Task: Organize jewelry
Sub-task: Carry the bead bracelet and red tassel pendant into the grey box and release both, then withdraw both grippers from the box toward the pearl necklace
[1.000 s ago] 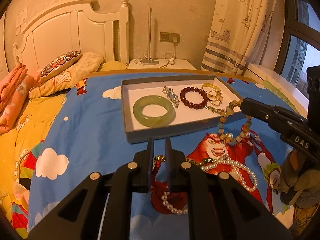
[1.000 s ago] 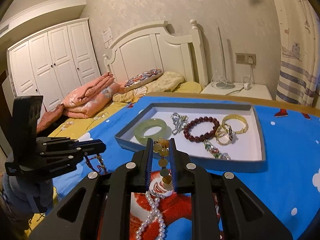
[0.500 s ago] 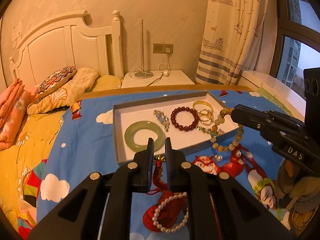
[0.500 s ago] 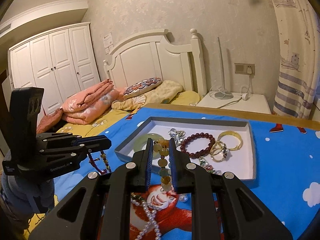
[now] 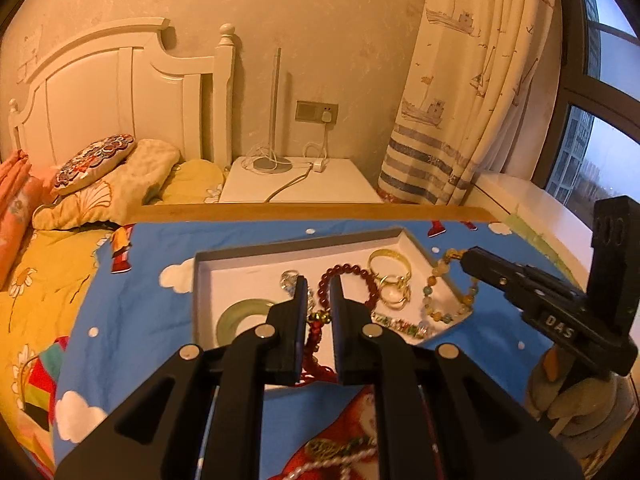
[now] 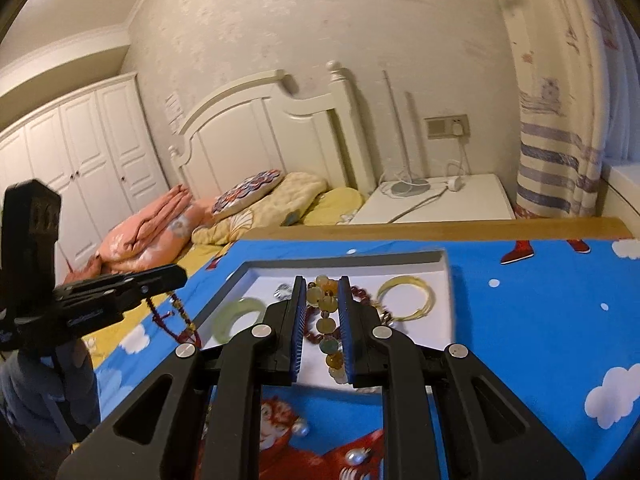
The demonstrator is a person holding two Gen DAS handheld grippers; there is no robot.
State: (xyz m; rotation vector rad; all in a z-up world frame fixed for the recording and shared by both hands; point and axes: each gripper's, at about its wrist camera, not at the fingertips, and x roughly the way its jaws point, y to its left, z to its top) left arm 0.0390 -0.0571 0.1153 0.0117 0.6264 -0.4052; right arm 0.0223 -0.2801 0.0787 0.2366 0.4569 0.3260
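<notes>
The left tongs are clamped on a red bead string, which hangs from between the pads down over the near edge of the tray. Seen from the right wrist, that string dangles off the tong tips just left of the tray's left wall, above the blue sheet.

The right tongs are clamped on a yellow bead bracelet; its beads run between the blue pads and droop toward the camera. From the left wrist, the bracelet loops down from the right tong tips over the tray's right corner.

Both tongs point forward and somewhat downward over the tray, left beside right, each held by a gloved hand below its body.

In the tray lie a jade bangle, a dark red bracelet, a gold bangle, rings and a silver piece. A pearl strand lies on the sheet near the camera.
</notes>
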